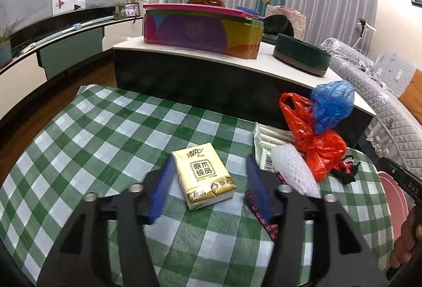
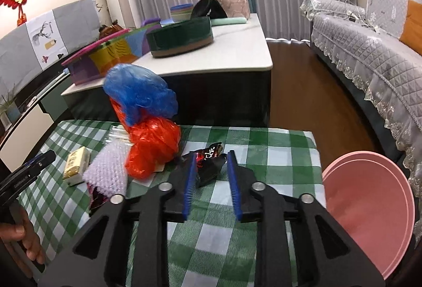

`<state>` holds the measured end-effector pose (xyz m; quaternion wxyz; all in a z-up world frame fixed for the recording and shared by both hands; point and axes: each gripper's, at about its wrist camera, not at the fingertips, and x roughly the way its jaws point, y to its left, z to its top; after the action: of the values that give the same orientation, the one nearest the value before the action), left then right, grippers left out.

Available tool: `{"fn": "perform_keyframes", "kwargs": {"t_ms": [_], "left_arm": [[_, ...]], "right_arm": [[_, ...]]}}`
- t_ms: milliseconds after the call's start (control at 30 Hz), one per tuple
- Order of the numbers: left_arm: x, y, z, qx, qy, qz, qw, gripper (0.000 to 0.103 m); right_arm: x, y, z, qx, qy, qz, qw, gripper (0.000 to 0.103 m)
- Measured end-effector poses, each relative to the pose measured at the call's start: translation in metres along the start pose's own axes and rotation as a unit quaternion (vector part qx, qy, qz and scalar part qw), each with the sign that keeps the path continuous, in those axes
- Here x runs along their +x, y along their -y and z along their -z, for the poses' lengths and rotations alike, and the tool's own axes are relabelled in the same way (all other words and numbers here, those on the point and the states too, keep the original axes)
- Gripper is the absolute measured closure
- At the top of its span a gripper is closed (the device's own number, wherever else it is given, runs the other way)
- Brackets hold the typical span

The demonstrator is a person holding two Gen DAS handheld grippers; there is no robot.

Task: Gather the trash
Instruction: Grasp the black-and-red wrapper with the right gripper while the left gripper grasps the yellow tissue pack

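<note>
A yellow tissue pack (image 1: 204,176) lies on the green checked tablecloth (image 1: 118,134). My left gripper (image 1: 210,159) is open around it: the left pad is close beside the pack and the right pad stands apart. A black and red snack wrapper (image 2: 209,164) lies crumpled on the cloth between the fingers of my open right gripper (image 2: 212,154), which does not squeeze it. Beside it sit a red plastic bag (image 2: 153,150) with a blue plastic bag (image 2: 139,92) on top, a piece of bubble wrap (image 2: 108,171) and a clear packet with a barcode (image 1: 266,152).
A pink basin (image 2: 369,208) stands off the table's right edge. Behind the table is a white-topped coffee table (image 2: 237,49) with a colourful box (image 1: 200,31) and a round green tin (image 2: 182,36). A grey covered sofa (image 2: 369,49) runs along the right.
</note>
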<state>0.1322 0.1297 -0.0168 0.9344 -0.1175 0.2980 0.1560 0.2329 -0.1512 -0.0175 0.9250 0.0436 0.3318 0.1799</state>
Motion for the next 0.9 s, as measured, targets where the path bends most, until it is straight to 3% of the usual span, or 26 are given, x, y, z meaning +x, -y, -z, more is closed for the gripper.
{"fn": "perform_keyframes", "kwargs": {"t_ms": [100,333,567,633,733,800,900], "left_arm": [[0.013,-0.001,0.002,-0.008,-0.013,-0.011,0.9998,0.040],[0.035,-0.003,0.004,-0.024,-0.045,-0.021,0.9985,0.033],[0.052,-0.003,0.006,-0.032,-0.074,-0.028,0.9964,0.028],[0.055,-0.004,0.006,-0.035,-0.081,-0.025,0.9958,0.028],[0.059,-0.005,0.008,-0.036,-0.095,-0.028,0.9944,0.030],[0.061,-0.006,0.009,-0.036,-0.103,-0.025,0.9937,0.037],[0.061,-0.005,0.010,-0.030,-0.106,-0.027,0.9935,0.046]], "right_arm": [[0.014,0.001,-0.003,0.004,-0.015,-0.005,1.000,0.055],[0.038,0.001,-0.010,0.017,-0.039,-0.005,0.999,0.050],[0.069,0.006,-0.005,0.042,-0.089,-0.008,0.995,0.047],[0.071,0.006,-0.002,0.045,-0.093,-0.015,0.995,0.048],[0.070,0.005,-0.002,0.042,-0.092,-0.025,0.995,0.063],[0.069,0.002,-0.003,0.036,-0.090,-0.030,0.995,0.072],[0.066,0.002,-0.003,0.030,-0.088,-0.034,0.995,0.075]]}}
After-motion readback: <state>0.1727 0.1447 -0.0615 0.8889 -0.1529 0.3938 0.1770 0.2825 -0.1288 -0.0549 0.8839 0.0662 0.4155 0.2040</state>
